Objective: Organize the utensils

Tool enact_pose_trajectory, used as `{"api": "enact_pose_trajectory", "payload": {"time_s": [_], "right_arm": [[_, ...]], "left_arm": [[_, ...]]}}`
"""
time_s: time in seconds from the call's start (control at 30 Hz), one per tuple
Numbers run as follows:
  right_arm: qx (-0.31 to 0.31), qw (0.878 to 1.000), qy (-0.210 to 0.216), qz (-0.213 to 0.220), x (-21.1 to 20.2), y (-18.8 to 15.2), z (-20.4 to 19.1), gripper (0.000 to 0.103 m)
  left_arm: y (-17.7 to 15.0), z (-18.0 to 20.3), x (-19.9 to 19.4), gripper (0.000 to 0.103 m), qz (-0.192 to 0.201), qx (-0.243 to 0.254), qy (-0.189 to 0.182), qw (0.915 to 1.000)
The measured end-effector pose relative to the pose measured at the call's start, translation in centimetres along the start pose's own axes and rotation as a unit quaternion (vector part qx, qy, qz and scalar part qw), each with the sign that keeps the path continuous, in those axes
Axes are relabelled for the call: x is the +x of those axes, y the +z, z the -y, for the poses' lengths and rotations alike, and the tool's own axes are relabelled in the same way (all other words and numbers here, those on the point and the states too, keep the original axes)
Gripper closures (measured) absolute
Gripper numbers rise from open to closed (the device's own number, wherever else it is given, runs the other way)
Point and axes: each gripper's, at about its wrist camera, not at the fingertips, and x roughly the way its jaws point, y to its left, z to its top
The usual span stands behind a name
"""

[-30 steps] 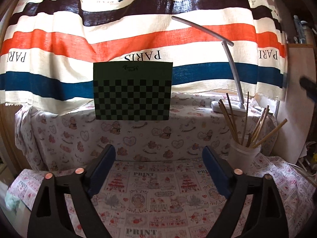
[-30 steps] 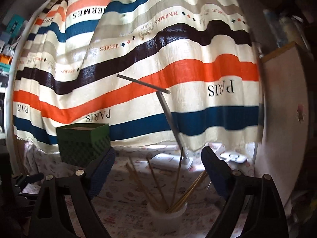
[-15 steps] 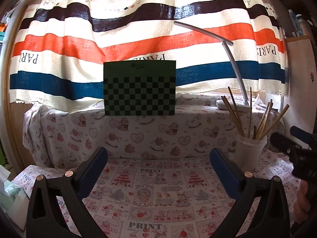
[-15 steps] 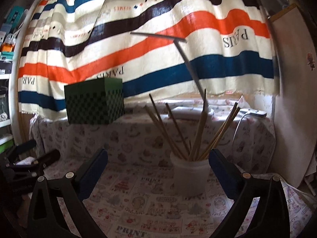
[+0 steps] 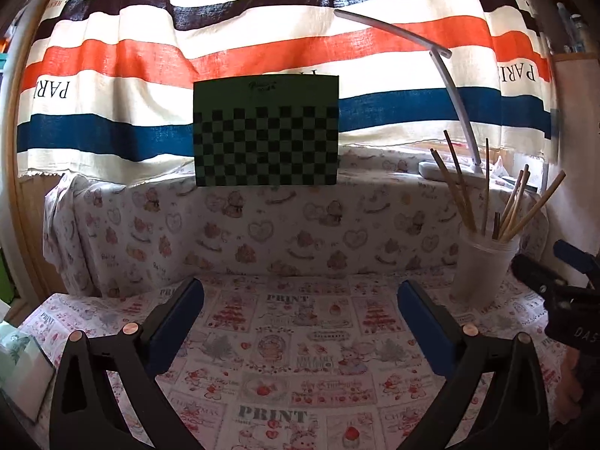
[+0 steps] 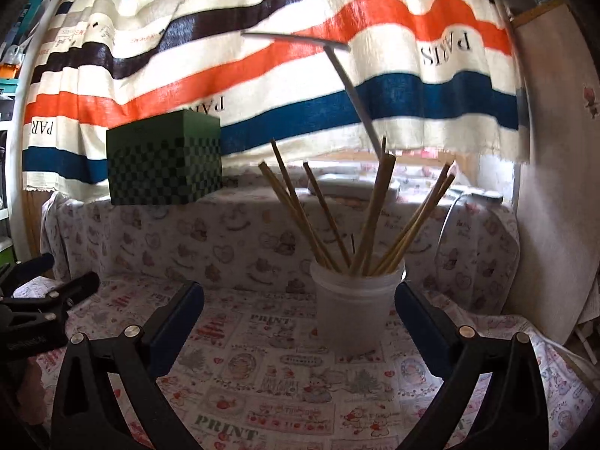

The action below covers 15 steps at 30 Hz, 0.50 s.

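Hovering low over the patterned cloth (image 5: pixel 296 341) that covers the bench, the left gripper (image 5: pixel 300 300) has its fingers (image 5: pixel 176 318) spread wide with nothing between them. In the right wrist view the right gripper (image 6: pixel 299 300) is likewise wide apart and empty, its blue pads framing the lower part of a white cup (image 6: pixel 354 303) that stands just beyond them, slightly right of frame centre. The cup holds a loose fan of wooden chopsticks (image 6: pixel 369 217) leaning outward in several directions. In the left wrist view the same cup (image 5: pixel 482 270) sits at the right of the frame, with the right gripper's dark tips just beside it at the far right edge. Further back, a green checkered box (image 5: pixel 266 131) rests on a raised cloth-draped ledge. A grey desk lamp (image 5: pixel 455 90) arches over the cup. Behind everything hangs a striped cloth (image 5: pixel 262 45) printed "PARIS".
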Motion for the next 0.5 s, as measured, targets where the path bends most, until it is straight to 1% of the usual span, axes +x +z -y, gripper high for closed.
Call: {"api": "enact_pose_trajectory", "payload": {"time_s": [0.07,0.17,0.27,0.5], "right_arm": [[0.002,1.000,0.002,-0.007,0.25,-0.03,0.06,0.000],[-0.001,1.000,0.001,-0.007,0.30,-0.04,-0.01,0.000],[-0.007,1.000,-0.003,-0.007,0.28,-0.10,-0.13,0.000],[-0.001,1.000,-0.009,-0.006,0.23,-0.11,0.03,0.000]], "left_arm": [[-0.03,0.22,0.09,0.000,-0.001,0.006,-0.008,1.0000],[-0.01,0.27,-0.22,0.000,0.007,0.007,0.002,0.9999],[0.00,0.16,0.02,0.000,0.001,0.004,0.001,1.0000],[0.03,0.10,-0.03,0.000,0.005,0.003,0.004,1.0000]]}}
